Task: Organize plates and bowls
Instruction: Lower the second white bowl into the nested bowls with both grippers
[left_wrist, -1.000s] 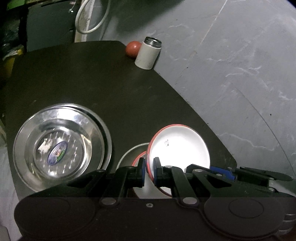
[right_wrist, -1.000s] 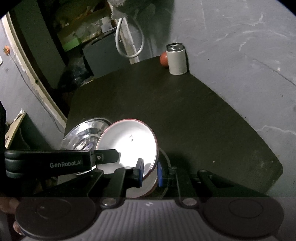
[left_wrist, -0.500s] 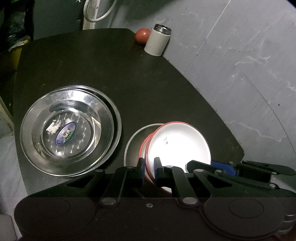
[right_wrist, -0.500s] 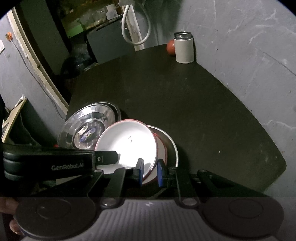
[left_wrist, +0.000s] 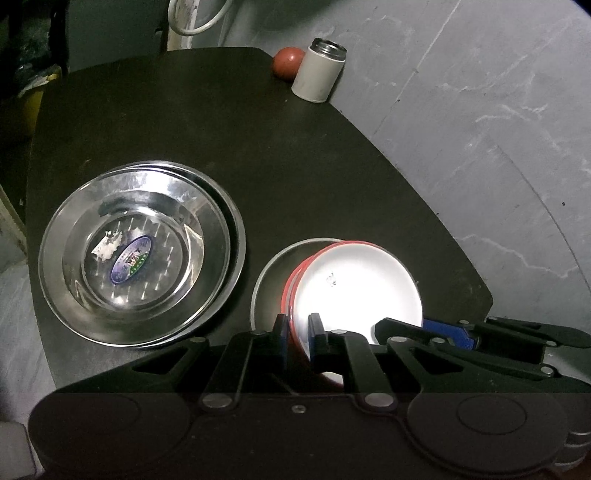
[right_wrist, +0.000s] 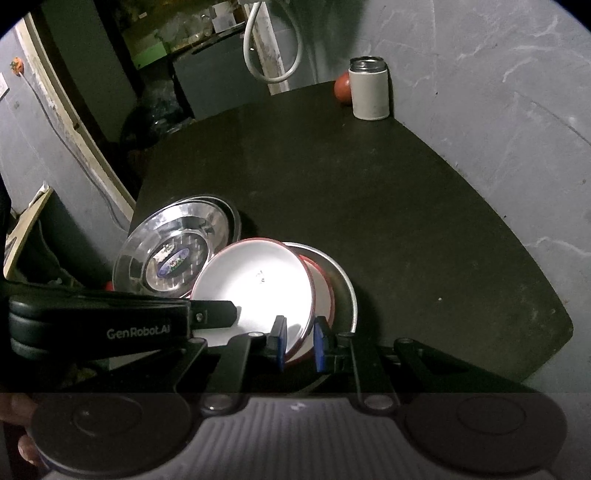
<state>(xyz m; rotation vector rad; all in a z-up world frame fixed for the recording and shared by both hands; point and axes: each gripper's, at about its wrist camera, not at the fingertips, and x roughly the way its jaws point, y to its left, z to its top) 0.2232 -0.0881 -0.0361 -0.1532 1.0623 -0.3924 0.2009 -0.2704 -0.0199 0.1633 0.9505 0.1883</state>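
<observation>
the white plate (left_wrist: 360, 284) with the red rim sits tilted between both sets of jaws, its near edge pinched on two sides: the left gripper (left_wrist: 296, 334) is clenched on the rim at one spot, and the right gripper (right_wrist: 299, 341) is clamped on the rim a little further round. just beneath it, beyond the jaws, lies a second red-rimmed plate (right_wrist: 325, 291), and under that a grey-rimmed dish (right_wrist: 345, 291) resting on the dark worktop (left_wrist: 295, 166).

we judge the step in hand to be setting this top plate down onto its matching stack; it is not yet flat, so the nesting is unfinished. the next move calls for lowering it level until the rims line up, then easing both jaws apart without dragging the plate sideways.

to the left of the jaws, apart from the plates, the steel bowls (left_wrist: 136, 251) are already nested. far ahead of the jaws, at the worktop's back edge, a white canister (left_wrist: 319, 70) stands upright touching or just beside a red ball (left_wrist: 286, 62).
</observation>
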